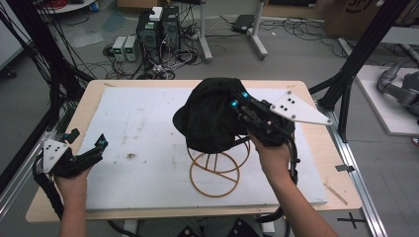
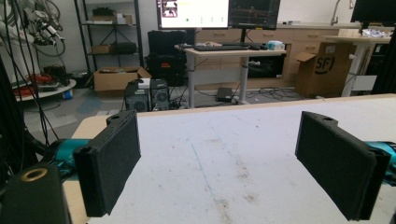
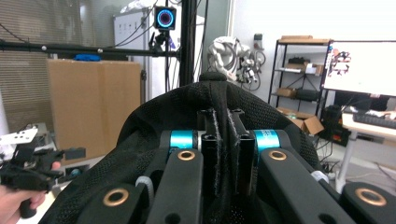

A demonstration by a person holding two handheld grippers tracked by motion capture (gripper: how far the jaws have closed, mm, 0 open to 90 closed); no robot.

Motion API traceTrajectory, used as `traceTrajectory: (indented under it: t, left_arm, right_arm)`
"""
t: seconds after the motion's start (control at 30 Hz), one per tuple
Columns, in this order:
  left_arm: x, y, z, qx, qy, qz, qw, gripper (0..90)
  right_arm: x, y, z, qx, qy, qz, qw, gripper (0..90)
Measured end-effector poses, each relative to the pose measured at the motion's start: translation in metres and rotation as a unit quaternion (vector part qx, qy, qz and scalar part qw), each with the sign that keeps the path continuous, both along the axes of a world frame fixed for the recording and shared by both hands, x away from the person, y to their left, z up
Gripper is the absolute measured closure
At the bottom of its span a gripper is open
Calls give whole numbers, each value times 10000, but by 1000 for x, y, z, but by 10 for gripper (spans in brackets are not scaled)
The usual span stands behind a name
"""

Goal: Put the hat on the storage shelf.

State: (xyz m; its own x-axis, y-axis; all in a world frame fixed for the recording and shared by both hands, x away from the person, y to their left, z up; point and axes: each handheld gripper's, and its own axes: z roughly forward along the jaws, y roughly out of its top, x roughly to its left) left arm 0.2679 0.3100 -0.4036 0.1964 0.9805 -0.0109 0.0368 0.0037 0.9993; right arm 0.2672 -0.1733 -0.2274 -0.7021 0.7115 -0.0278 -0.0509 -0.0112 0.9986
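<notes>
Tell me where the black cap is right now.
In the high view the black cap sits atop the tan wire stand near the middle of the white board, its right side pinched by the right gripper.

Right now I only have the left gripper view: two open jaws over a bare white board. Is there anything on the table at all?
Observer: Yes. A black cap sits atop a wire stand near the middle of the board.
Reviewer: Is the right gripper near it?
Observer: The right gripper is at the cap's side, jaws shut on a fold of its fabric.
Reviewer: And where is the left gripper relative to that?
Observer: The left gripper is at the board's left edge, well apart from the cap and holding nothing.
</notes>
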Motion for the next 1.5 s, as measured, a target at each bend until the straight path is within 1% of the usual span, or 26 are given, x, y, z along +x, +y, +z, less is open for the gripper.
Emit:
traceTrajectory:
  t: [0.17, 0.23, 0.27, 0.3, 0.37, 0.4, 0.43, 0.47, 0.57, 0.63, 0.67, 0.73, 0.77, 0.8, 0.83, 0.87, 0.9, 0.93, 1.03, 1.1, 1.2, 1.23, 1.27, 1.33, 1.37, 1.5]
  left_arm:
    - [0, 0, 0, -3, 4, 0, 10000, 143]
    - [0, 0, 0, -1, 2, 2, 10000, 143]
    - [0, 0, 0, -5, -4, -1, 10000, 143]
    - [0, 0, 0, -5, -4, -1, 10000, 143]
    - [0, 0, 0, 1, 0, 1, 10000, 143]
    - [0, 0, 0, 10, 15, 23, 10000, 143]
    - [0, 0, 0, 10, 15, 23, 10000, 144]
    - [0, 0, 0, -6, 17, 30, 10000, 144]
    - [0, 0, 0, -4, 17, 36, 10000, 144]
    - [0, -1, 0, -4, 8, 29, 10000, 144]
    - [0, -1, 0, -5, 5, 30, 10000, 144]
    - [0, 0, 0, 7, 20, 29, 10000, 144]
    - [0, 0, 0, 3, 24, 28, 10000, 144]
    - [0, 0, 0, 1, 20, 28, 10000, 144]
    - [0, -1, 0, -5, 16, 29, 10000, 144]
    - [0, -1, 0, -1, 18, 28, 10000, 144]
    - [0, -1, 0, -1, 18, 28, 10000, 144]
    - [0, 0, 0, 3, 20, 27, 10000, 144]
    - [0, 0, 0, -3, 17, 21, 10000, 144]
    - [0, 0, 0, -6, 21, 24, 10000, 144]
    - [0, 0, 0, 20, 20, 11, 10000, 143]
    - [0, -1, -1, 20, 20, 0, 10000, 142]
    - [0, -1, -1, 24, 17, -5, 10000, 142]
    - [0, 0, 0, 20, 18, -4, 10000, 142]
    - [0, 0, 0, 8, 11, 9, 10000, 142]
    - [0, 0, 0, 16, 16, 0, 10000, 142]
  right_arm:
    - [-3, 2, -8, -98, 57, 46, 9999, 846]
    - [-4, 2, -11, -128, 134, 38, 9998, 840]
    - [-3, 2, -13, -137, 124, 35, 9998, 839]
    - [-3, 2, -14, -129, 186, 29, 9997, 836]
    - [-3, 2, -15, -133, 182, 29, 9997, 831]
    - [-6, 1, -17, -140, 107, -34, 9998, 819]
    - [-6, 1, -17, -140, 107, -34, 9998, 819]
    - [-9, 1, -15, -141, -28, -70, 9999, 805]
    - [-11, 0, -12, -152, -97, -96, 9998, 768]
    - [-12, 0, -12, -125, -80, -99, 9998, 753]
    - [-12, -1, -11, -96, -83, -114, 9999, 706]
    - [-12, -2, -11, -47, -72, -162, 9998, 664]
    - [-11, -2, -11, -65, -124, -190, 9997, 639]
    - [-11, -2, -11, -41, -124, -217, 9997, 610]
    - [-11, -2, -11, -24, -86, -246, 9997, 574]
    - [-10, -3, -11, -1, -110, -276, 9996, 516]
    - [-10, -2, -11, 34, -48, -346, 9994, 458]
    - [-9, -2, -11, 39, -83, -414, 9991, 419]
    - [-6, -2, -10, 73, -35, -496, 9987, 309]
    - [-6, -2, -10, 84, -15, -537, 9985, 293]
    - [-5, 0, -11, 55, -88, -656, 9978, 198]
    - [-4, 0, -11, 36, -123, -720, 9973, 117]
    - [-4, 1, -11, 18, -84, -753, 9971, 103]
    - [-4, 0, -12, 2, -112, -777, 9969, 87]
    - [-4, 0, -12, -8, -137, -777, 9969, 41]
    - [-3, -1, -12, -14, -106, -810, 9967, 33]
